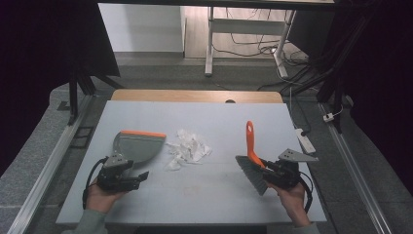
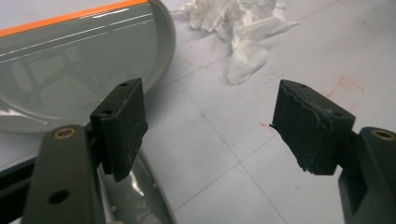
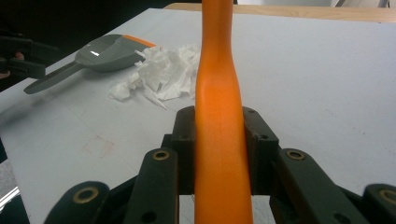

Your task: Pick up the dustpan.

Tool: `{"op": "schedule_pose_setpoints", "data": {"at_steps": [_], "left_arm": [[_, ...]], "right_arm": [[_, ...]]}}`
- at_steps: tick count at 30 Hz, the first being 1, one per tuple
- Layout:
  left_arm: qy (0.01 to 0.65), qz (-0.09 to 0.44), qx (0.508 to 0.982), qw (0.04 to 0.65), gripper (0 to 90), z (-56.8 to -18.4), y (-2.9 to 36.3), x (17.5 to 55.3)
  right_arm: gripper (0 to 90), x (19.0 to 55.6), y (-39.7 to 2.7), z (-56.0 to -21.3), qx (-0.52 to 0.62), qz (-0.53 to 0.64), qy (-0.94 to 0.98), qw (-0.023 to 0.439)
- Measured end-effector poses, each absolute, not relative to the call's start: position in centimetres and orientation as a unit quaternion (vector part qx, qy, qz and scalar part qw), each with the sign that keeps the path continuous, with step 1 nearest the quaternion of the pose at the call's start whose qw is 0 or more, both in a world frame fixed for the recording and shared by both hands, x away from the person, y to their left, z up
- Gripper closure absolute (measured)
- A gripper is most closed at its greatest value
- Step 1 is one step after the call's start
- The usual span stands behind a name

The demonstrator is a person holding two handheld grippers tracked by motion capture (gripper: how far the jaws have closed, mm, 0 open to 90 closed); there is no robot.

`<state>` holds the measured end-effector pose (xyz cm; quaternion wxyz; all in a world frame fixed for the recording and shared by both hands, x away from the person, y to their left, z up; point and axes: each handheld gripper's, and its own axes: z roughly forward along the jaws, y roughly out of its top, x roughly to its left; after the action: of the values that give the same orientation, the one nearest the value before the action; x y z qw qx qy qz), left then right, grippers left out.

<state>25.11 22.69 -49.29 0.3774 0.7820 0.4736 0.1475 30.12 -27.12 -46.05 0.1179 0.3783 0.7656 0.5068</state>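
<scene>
Nearest us, our right tool is clamped on the orange brush handle; our left tool gapes empty beside the dustpan; the paper scraps, just right of the dustpan, lie unswept, so sweeping seems unstarted.

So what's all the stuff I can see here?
dustpan: one, grey with an orange edge, left side of the table
torn paper: one pile, white, middle of the table, right of the dustpan
brush: one, orange handle, grey bristles, held at the right
table: one, pale grey top
power strip: one, white, floor right of the table
left hand-held gripper: one, black, open beside the dustpan handle
right hand-held gripper: one, black, clamped on the brush handle
</scene>
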Motion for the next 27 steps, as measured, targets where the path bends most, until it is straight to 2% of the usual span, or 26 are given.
{"op": "schedule_pose_setpoints", "data": {"at_steps": [15, 27], "left_arm": [[0.540, 0.152, 0.746, 0.357, 27.9, -48.7, 24.9, 25.3], [0.578, 0.148, 0.739, 0.313, 19.5, -48.5, 26.7, 25.6]], "right_arm": [[70.2, 30.1, -27.1, -46.1, 0.379, 0.509, 0.764, 0.117], [70.2, 30.1, -27.1, -46.1, 0.380, 0.507, 0.764, 0.120]]}}
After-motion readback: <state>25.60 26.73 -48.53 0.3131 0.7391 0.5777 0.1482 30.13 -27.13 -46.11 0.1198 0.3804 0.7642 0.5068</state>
